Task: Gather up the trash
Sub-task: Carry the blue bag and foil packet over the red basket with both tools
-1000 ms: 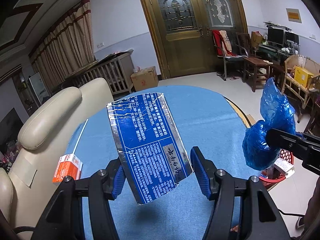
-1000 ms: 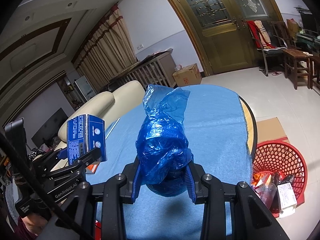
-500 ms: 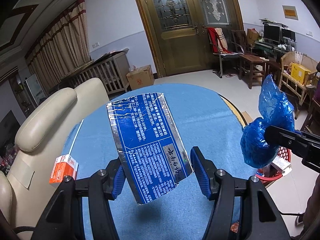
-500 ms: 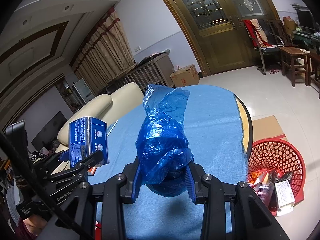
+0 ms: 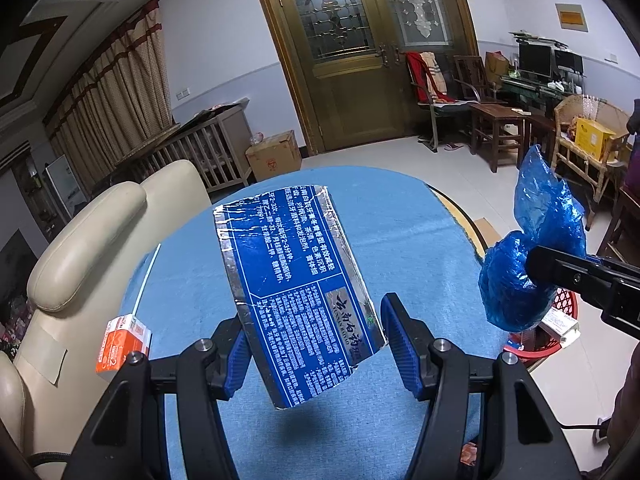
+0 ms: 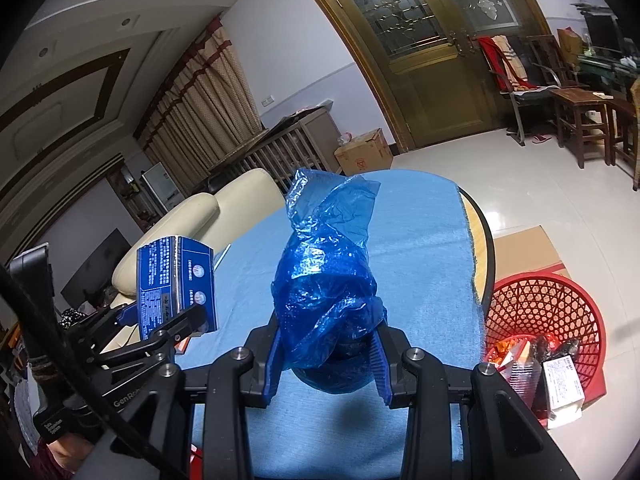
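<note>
Left hand-held gripper (image 5: 316, 344) clamps the blue carton (image 5: 298, 292), right hand-held gripper (image 6: 325, 354) squeezes the blue bag (image 6: 328, 276); only the right view reveals the red basket's (image 6: 576, 304) trash, and it's nearer now.

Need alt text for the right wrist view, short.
The right gripper holds a crumpled blue plastic bag above a blue-clothed round table. A red basket with trash sits on the floor at right; at left, the left gripper holds a blue carton.

A: Any legible print?
B: "GenRob", cut off by the cable, in white on the left tool (image 6: 182, 322), lower left of the right wrist view.
A: The blue box (image 5: 298, 292)?
B: White Chinese print and a calligraphy brand panel, mid-frame; "2-3" can be made out. Labels on the orange carton (image 5: 122, 338) and in the red basket (image 6: 556, 308) are too small.
</note>
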{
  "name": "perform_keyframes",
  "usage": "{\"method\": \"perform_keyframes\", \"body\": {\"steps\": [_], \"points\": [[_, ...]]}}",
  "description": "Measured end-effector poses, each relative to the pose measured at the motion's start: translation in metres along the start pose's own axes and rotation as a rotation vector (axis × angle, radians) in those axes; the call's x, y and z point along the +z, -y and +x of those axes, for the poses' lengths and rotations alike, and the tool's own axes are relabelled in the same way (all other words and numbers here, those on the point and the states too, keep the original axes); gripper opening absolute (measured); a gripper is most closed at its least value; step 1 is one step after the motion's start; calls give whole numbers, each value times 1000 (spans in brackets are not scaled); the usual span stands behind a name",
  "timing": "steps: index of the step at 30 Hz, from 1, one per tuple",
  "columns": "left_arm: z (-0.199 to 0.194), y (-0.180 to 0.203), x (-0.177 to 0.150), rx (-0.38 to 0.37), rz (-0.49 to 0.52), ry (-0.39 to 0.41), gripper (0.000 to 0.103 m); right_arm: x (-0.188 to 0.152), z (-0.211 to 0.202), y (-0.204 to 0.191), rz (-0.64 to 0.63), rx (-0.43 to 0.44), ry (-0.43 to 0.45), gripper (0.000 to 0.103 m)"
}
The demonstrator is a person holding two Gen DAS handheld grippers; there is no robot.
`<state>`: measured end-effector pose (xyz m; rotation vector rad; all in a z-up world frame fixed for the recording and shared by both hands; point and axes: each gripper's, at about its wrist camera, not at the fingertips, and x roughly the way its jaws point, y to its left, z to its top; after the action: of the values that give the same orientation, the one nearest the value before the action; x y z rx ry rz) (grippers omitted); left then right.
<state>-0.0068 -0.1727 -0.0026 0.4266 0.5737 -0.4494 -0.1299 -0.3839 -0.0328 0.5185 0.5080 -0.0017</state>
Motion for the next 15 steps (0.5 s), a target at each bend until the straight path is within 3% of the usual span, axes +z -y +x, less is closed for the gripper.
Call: {"method": "perform_keyframes", "body": {"steps": [15], "points": [[-2, 2, -1, -10, 25, 0, 63, 2, -2, 2, 26, -10, 2, 39]]}}
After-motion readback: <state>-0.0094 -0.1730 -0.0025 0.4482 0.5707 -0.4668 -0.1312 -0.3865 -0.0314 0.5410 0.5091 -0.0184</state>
